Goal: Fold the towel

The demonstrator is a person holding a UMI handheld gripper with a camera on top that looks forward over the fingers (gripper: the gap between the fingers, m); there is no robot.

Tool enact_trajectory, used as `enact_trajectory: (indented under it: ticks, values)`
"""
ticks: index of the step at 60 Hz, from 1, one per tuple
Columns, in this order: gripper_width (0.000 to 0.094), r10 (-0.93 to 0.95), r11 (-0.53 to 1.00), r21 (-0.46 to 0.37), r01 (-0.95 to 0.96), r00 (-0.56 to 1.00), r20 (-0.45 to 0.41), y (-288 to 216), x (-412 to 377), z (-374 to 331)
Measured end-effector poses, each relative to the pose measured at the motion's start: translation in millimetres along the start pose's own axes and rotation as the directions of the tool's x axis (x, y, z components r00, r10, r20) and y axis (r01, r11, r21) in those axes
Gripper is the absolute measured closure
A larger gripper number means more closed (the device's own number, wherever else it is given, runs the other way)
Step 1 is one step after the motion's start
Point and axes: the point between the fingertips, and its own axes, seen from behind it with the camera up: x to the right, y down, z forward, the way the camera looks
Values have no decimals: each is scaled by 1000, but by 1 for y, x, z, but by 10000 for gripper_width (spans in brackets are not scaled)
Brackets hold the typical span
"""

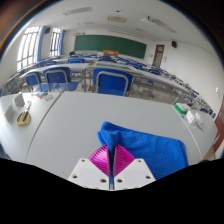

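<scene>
A blue towel (148, 143) lies bunched on the white table (65, 130), just ahead of my fingers and spreading to their right. My gripper (112, 160) is shut, its magenta pads (99, 158) pressed together with a thin strip of the towel's near edge pinched between them. The part of the towel under the fingers is hidden.
A roll of tape (23, 119) lies on the table at the far left. A small green thing (182, 108) sits near the table's right edge. Rows of desks with blue chairs (110, 82) stand beyond the table, with a green board (105, 43) on the back wall.
</scene>
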Motion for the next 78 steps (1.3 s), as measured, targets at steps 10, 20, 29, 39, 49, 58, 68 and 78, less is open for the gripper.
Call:
enact_trajectory:
  ticks: [10,20,29,39,49,58,68,78]
  values:
    - [918,29,999,-34,-27,999,33,-8,-7,-2]
    - [920,144,988,16,-151,967,211,-66,-50,-41]
    - [905,241,963,48,-264,930,277,-108,-32,-61]
    - [649,243,970,-13,-244,957,161,-67,39,-33]
    - [90,187,982,-27,-187,981,39,-36,105,-38]
    - [84,160,987,8,-160,987,17,-40,119,-75]
    - [88,150,988,42,-150,989,13,-50,90,-144]
    - [82,119,989,93,-118,993,0,-53,51,-234]
